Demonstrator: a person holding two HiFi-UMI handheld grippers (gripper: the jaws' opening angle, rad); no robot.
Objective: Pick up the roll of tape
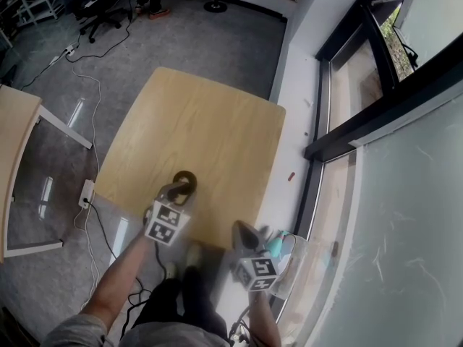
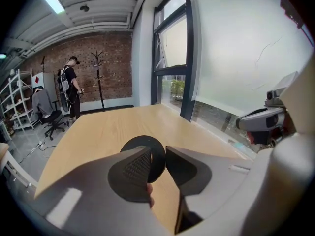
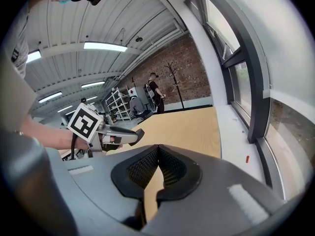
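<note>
Black tape roll (image 2: 147,146) pinched by left gripper (image 1: 179,189) over wooden table (image 1: 206,125) — right gripper (image 3: 157,150) closed.

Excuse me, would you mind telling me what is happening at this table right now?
A person is working with a handheld tool in each hand over a wooden table. The left tool is clamped on a black roll of tape, gripping its wall with one jaw through the hole, and it appears to hold the roll just above the tabletop. The right tool is shut and empty, waiting near the table's near edge on the window side. Nothing else is on the table.
</note>
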